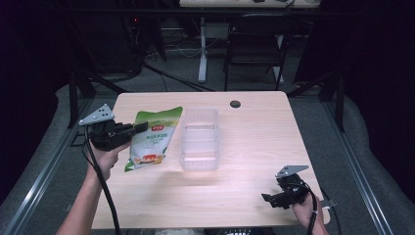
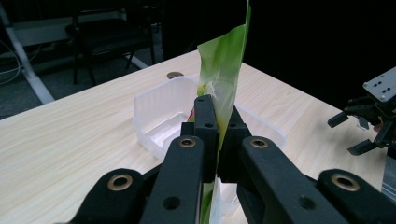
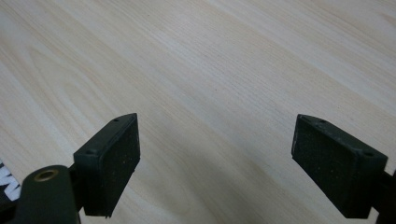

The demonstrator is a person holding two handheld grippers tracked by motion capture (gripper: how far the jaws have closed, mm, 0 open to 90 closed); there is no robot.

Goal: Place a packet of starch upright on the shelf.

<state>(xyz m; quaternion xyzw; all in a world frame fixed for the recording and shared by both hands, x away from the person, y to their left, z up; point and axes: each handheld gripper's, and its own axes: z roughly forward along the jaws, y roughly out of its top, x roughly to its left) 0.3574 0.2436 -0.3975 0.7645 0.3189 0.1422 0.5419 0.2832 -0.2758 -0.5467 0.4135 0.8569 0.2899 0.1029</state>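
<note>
A green and white snack bag (image 1: 151,138) hangs at the table's left, lifted by its left edge. My left gripper (image 1: 139,128) is shut on that edge; in the left gripper view the thin green bag (image 2: 226,65) stands edge-on between the closed jaws of my left gripper (image 2: 217,122). A clear plastic tray (image 1: 199,139) sits just right of the bag, and its rim (image 2: 154,100) lies beyond the jaws. My right gripper (image 1: 268,199) rests low at the table's front right, open; in the right gripper view its fingers (image 3: 112,161) stand wide apart over bare wood with my right gripper (image 3: 217,161) holding nothing.
The light wooden table (image 1: 254,147) has a round black cable cap (image 1: 235,104) near its far edge. A dark chair (image 1: 254,46) and a desk leg stand beyond the table. The other gripper (image 2: 373,116) shows at the right of the left gripper view.
</note>
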